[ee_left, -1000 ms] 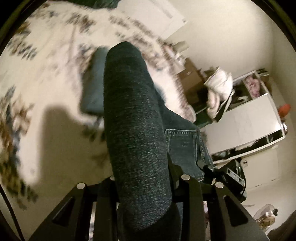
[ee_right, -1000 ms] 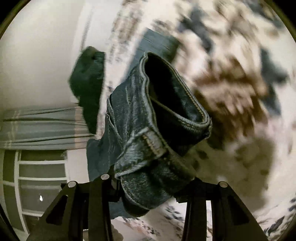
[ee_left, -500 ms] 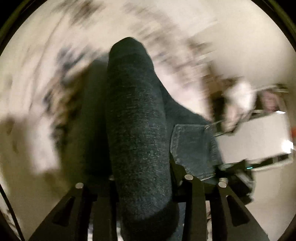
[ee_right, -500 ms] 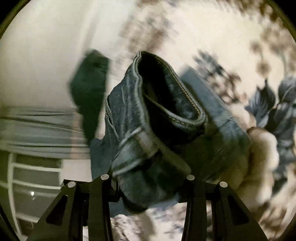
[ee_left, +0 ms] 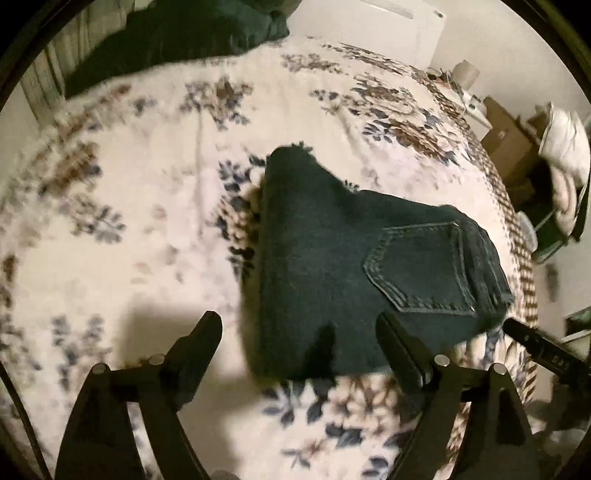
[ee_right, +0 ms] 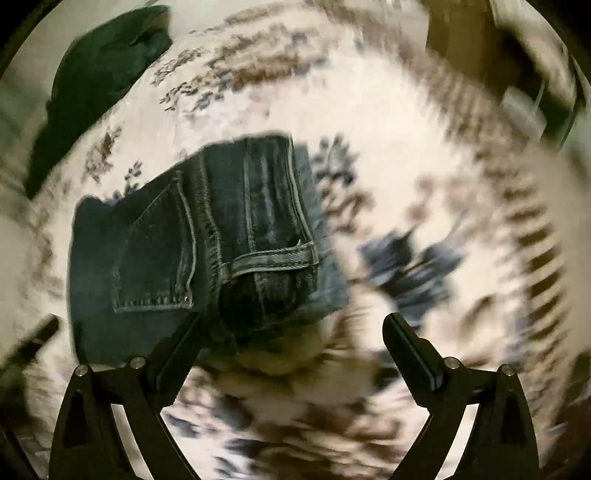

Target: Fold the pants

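Note:
A pair of dark blue jeans [ee_left: 332,258] lies folded on the floral bedspread [ee_left: 147,221], back pocket facing up. My left gripper [ee_left: 299,325] is open and empty, just above the near edge of the jeans. In the right wrist view the jeans [ee_right: 192,251] lie left of centre with the waistband and belt loop showing. My right gripper [ee_right: 291,325] is open and empty near the waistband end; this view is blurred by motion.
A dark green garment [ee_left: 177,33] lies at the far end of the bed and also shows in the right wrist view [ee_right: 96,74]. Boxes [ee_left: 509,147], white cloth [ee_left: 565,144] and shelves stand beside the bed on the right.
Both grippers were shut on the jeans and held them up. Now both have opened and let go, and the jeans lie folded on the bed.

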Tool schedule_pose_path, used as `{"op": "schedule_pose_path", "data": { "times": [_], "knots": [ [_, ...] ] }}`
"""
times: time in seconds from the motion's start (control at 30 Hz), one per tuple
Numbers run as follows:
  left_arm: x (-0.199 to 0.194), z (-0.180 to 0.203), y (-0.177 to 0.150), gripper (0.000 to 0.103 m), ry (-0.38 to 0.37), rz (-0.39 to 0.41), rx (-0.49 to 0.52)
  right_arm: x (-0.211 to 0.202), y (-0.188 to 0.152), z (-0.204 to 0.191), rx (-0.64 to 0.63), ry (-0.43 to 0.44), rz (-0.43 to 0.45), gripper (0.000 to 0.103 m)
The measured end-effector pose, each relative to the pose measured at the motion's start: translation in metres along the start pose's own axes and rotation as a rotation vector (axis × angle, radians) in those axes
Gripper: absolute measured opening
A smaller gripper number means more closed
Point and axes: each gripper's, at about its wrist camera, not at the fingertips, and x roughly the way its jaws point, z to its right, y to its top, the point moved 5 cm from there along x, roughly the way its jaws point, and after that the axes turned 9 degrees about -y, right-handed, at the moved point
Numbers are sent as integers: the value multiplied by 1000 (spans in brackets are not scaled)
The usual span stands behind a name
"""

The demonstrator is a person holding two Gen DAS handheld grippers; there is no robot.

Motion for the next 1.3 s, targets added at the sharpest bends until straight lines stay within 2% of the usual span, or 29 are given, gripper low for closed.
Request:
{"op": "schedule_pose_path", "data": {
  "times": [0.13, 0.27, 0.53, 0.7, 0.93, 1.13, 1.3],
  "knots": [
    [-34, 18, -5, 91, 72, 9, 27, -54, -11, -1, -34, -28, 38, 99],
    [-95, 39, -9, 91, 109, 63, 38, -122, -21, 4, -75, -39, 85, 99],
    [-232, 79, -36, 91, 108, 161, 39, -288, -63, 36, -93, -62, 198, 99],
    [-334, 112, -65, 91, 104, 251, 113, -412, -104, 51, -95, -54, 296, 99],
    [-445, 131, -115, 91, 88, 340, 158, -565, -173, 69, -83, -32, 420, 99],
    [-506, 132, -151, 91, 105, 396, 148, -650, -225, 80, -79, -20, 481, 99],
    [-539, 132, -169, 91, 122, 436, 147, -697, -268, 83, -90, -2, 506, 99]
  ]
}}
